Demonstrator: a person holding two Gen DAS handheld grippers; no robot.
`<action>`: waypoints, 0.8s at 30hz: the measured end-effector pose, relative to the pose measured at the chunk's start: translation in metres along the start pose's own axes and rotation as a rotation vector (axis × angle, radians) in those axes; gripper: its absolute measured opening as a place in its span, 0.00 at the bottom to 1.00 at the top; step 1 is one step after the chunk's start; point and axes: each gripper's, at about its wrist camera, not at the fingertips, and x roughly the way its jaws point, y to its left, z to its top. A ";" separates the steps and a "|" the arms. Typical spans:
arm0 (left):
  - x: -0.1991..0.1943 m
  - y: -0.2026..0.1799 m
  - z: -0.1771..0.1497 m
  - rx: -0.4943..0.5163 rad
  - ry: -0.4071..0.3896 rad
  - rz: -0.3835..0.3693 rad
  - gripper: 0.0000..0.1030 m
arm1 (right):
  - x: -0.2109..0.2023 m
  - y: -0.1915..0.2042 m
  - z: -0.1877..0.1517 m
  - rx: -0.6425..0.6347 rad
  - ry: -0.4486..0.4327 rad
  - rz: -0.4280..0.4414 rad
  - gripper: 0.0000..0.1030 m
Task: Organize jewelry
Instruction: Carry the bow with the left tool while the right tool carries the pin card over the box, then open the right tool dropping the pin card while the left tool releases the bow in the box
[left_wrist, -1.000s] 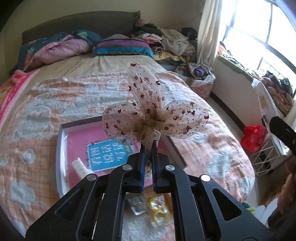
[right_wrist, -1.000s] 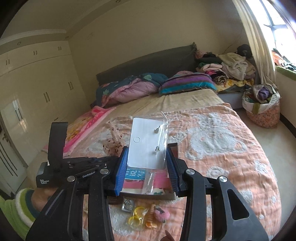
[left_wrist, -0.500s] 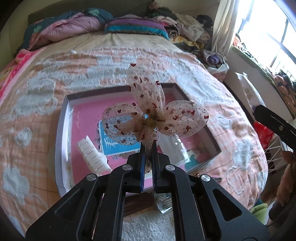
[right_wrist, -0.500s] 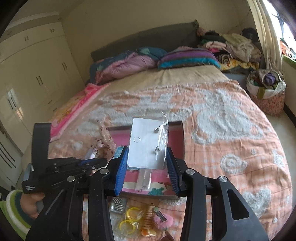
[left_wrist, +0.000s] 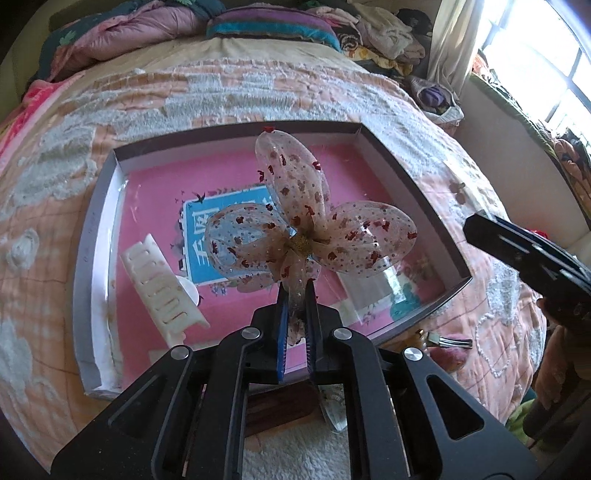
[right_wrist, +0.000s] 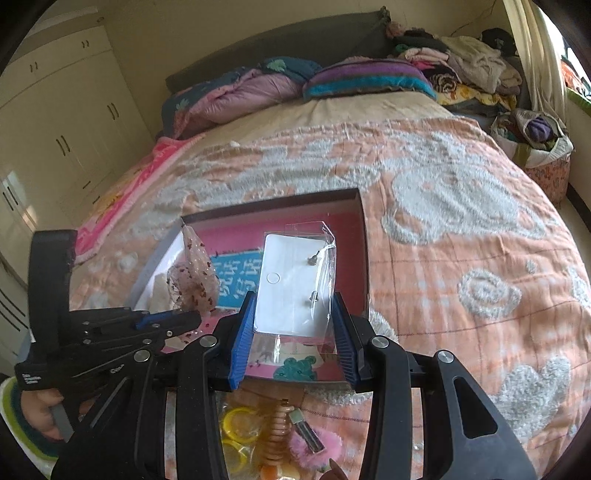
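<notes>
My left gripper (left_wrist: 295, 291) is shut on the stem of a sheer bow hair clip (left_wrist: 306, 229) with red speckles, held above a shallow grey box (left_wrist: 417, 184) with a pink floor. The bow (right_wrist: 192, 273) and left gripper (right_wrist: 184, 317) also show at the left of the right wrist view. My right gripper (right_wrist: 293, 314) is shut on a white earring card in a clear bag (right_wrist: 295, 284), held over the box's (right_wrist: 364, 251) near right part. A white comb clip (left_wrist: 160, 280) lies inside the box at the left.
The box rests on an orange-and-white blanket (right_wrist: 461, 229) on a bed. Loose items lie near the box's front edge: yellow rings (right_wrist: 236, 428), an orange spiral tie (right_wrist: 279, 432), a pink fluffy clip (right_wrist: 314, 443). Pillows (right_wrist: 365, 77) and clothes are piled at the far end.
Both grippers have come down toward the box, which now fills more of each view. Each keeps the same hold on its item.
</notes>
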 end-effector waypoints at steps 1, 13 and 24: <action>0.001 0.001 0.000 -0.002 0.004 -0.001 0.02 | 0.004 0.000 -0.002 0.001 0.008 0.000 0.38; 0.005 0.005 -0.005 -0.008 0.024 0.007 0.02 | 0.022 -0.005 -0.011 0.030 0.040 -0.003 0.41; 0.002 0.003 -0.006 -0.010 0.013 0.004 0.19 | -0.013 -0.014 -0.019 0.079 -0.006 -0.005 0.56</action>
